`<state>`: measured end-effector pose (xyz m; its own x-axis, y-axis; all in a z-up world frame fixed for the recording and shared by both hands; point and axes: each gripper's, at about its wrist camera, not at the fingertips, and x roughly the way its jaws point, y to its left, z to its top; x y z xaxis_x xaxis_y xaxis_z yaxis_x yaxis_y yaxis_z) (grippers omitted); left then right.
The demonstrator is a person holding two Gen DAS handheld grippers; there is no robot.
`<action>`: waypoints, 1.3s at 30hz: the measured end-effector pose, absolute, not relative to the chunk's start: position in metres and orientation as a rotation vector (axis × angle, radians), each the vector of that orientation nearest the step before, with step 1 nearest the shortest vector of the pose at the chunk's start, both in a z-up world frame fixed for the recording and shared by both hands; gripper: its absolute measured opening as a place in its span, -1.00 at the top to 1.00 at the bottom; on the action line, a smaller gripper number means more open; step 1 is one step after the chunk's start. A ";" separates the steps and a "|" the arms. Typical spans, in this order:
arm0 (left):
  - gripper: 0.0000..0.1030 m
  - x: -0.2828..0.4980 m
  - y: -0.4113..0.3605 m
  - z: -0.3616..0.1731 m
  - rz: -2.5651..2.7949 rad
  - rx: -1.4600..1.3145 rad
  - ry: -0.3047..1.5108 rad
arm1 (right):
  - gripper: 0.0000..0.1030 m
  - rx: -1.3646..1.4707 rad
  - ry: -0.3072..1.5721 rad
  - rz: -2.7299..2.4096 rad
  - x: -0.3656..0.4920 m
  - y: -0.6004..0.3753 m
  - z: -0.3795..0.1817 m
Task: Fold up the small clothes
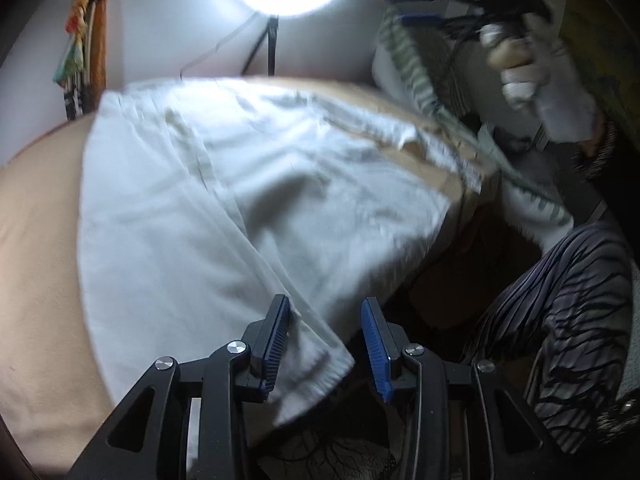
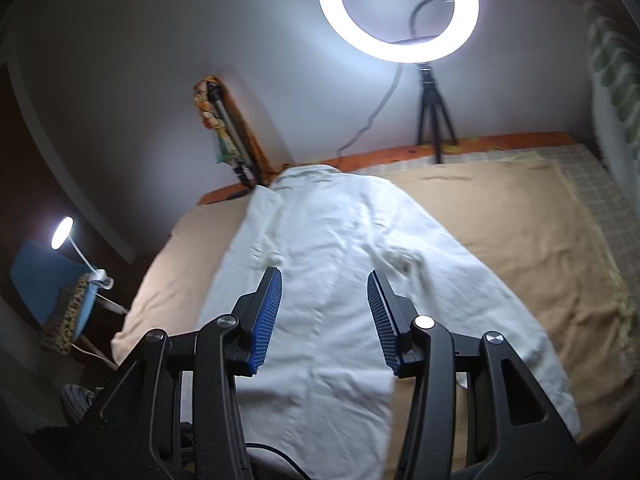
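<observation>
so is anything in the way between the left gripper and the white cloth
Nothing visible is. The left gripper is open, and a corner of the white cloth already lies between its fingers at the edge of the bed. The right gripper is open above the same cloth.

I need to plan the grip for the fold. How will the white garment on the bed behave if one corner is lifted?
The white garment is probably floppy: it lies flat with soft creases and its hem droops over the bed edge. It looks thin, so likely light. A lifted corner would probably sag and drag the rest.
</observation>
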<state>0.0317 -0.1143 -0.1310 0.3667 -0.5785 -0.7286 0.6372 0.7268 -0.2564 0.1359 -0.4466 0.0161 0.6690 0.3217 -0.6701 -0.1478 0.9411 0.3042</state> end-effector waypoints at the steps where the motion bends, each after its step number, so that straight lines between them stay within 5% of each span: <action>1: 0.27 0.025 -0.116 -0.132 -0.768 0.085 0.884 | 0.03 0.242 0.798 0.245 0.130 -0.461 0.014; 16: 0.25 0.018 -0.139 -0.099 -0.807 0.093 0.857 | -0.05 0.498 0.938 -0.084 0.069 -0.663 -0.082; 30: 0.25 0.038 -0.161 -0.104 -0.810 0.005 0.900 | -0.05 0.454 1.071 -0.118 0.050 -0.671 -0.141; 32: 0.25 0.039 -0.163 -0.104 -0.811 0.001 0.899 | 0.15 0.429 1.077 -0.102 0.050 -0.665 -0.141; 34: 0.25 0.040 -0.164 -0.105 -0.810 -0.005 0.901 | 0.70 0.402 1.092 -0.100 0.051 -0.659 -0.140; 39: 0.26 0.043 -0.162 -0.104 -0.813 -0.030 0.898 | 0.88 0.447 1.037 -0.038 0.048 -0.649 -0.123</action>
<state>0.0429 -0.1622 -0.1041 0.3523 -0.6399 -0.6830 0.6164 0.7078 -0.3452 0.0479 -0.6494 -0.1228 0.5163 0.1780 -0.8377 0.2382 0.9097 0.3401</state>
